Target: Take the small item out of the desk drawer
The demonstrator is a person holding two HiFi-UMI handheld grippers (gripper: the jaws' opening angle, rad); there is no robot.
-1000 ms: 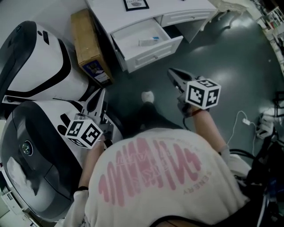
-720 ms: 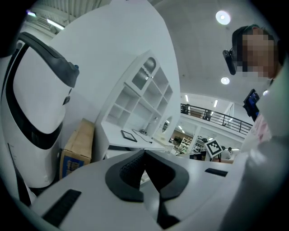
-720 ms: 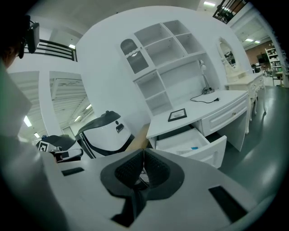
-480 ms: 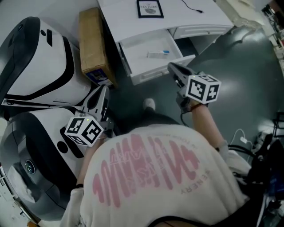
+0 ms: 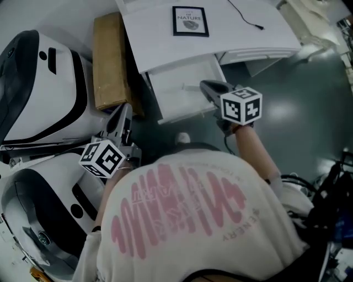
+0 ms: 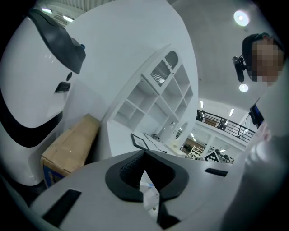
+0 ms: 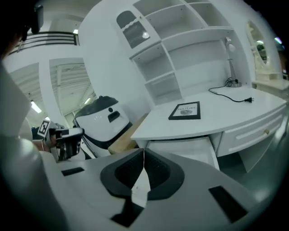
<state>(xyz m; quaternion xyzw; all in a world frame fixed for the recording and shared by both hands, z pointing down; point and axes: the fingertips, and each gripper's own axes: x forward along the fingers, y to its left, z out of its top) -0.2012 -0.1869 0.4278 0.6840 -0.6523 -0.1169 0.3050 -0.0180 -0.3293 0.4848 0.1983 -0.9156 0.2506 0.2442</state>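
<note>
The white desk's drawer [image 5: 176, 93] stands pulled open below the desktop [image 5: 242, 33]. A small pale item [image 5: 189, 86] lies faintly visible inside it, partly hidden by my right gripper [image 5: 203, 85]. That gripper is shut and empty, and its tips reach over the drawer's right part. In the right gripper view the shut gripper [image 7: 143, 154] points at the drawer front [image 7: 185, 150]. My left gripper [image 5: 123, 109] hangs left of the drawer, beside the cardboard box [image 5: 107, 60]. It is also shut on nothing, as the left gripper view shows [image 6: 144, 155].
A framed picture [image 5: 190, 21] and a black cable [image 5: 245, 16] lie on the desktop. Two large white-and-black pod-shaped machines [image 5: 33, 82] fill the left side. White shelving [image 7: 180, 49] rises behind the desk. A shoe tip [image 5: 182, 137] shows on the dark floor below the drawer.
The view has closed in on the desk. My right gripper has moved forward from the floor area to over the open drawer. The left gripper rose slightly beside the box.
</note>
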